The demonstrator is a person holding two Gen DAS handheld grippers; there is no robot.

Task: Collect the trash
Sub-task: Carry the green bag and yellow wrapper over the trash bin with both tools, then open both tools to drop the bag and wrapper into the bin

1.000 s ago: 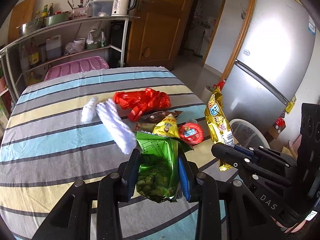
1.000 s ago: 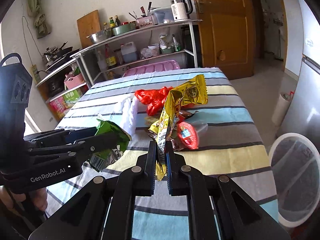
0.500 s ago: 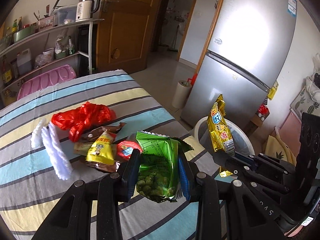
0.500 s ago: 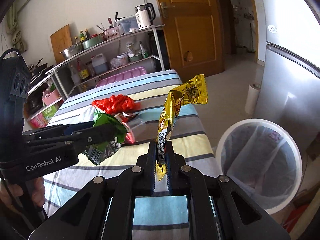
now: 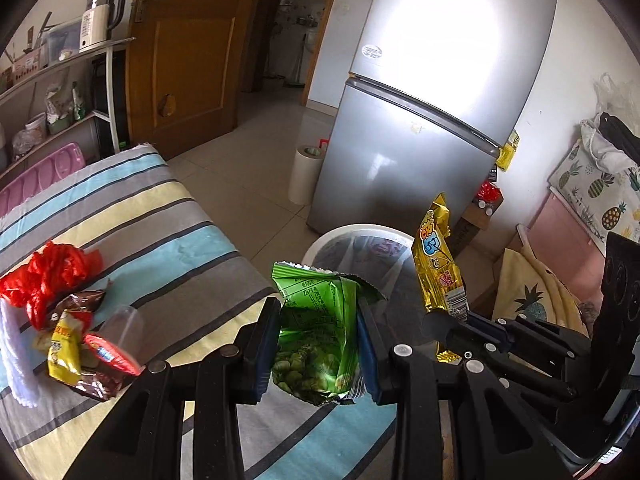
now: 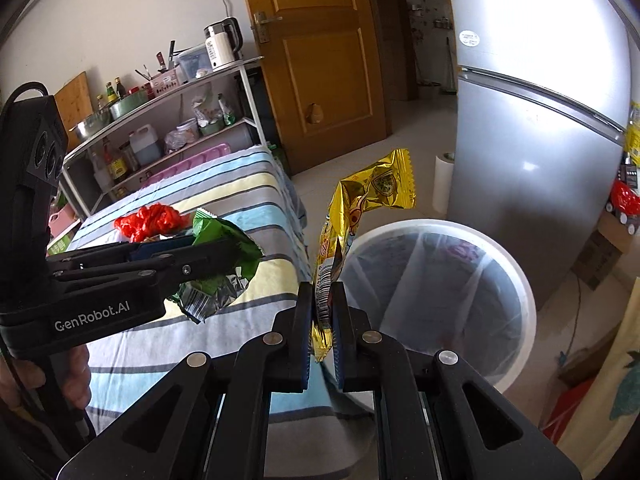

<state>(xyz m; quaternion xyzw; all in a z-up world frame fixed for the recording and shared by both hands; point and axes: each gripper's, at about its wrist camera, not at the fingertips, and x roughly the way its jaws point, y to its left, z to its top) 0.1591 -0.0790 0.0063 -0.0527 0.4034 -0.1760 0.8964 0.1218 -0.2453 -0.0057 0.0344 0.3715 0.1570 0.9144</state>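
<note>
Daylit fisheye, glare on fridge (image 5: 452, 64)

From the left wrist view, the silver two-door fridge (image 5: 432, 112) stands at twelve o'clock, with the round white mesh waste bin (image 5: 360, 240) on the floor before it. The striped cloth tabletop (image 5: 168, 240) spreads toward nine o'clock, bearing a crumpled red plastic bag (image 5: 52, 268) and, just beside it, nearer the camera, a heap of small snack wrappers (image 5: 80, 344). A metal shelf rack (image 6: 168, 120) stands behind the tabletop, left of the brown wooden door (image 6: 324, 60).
</note>
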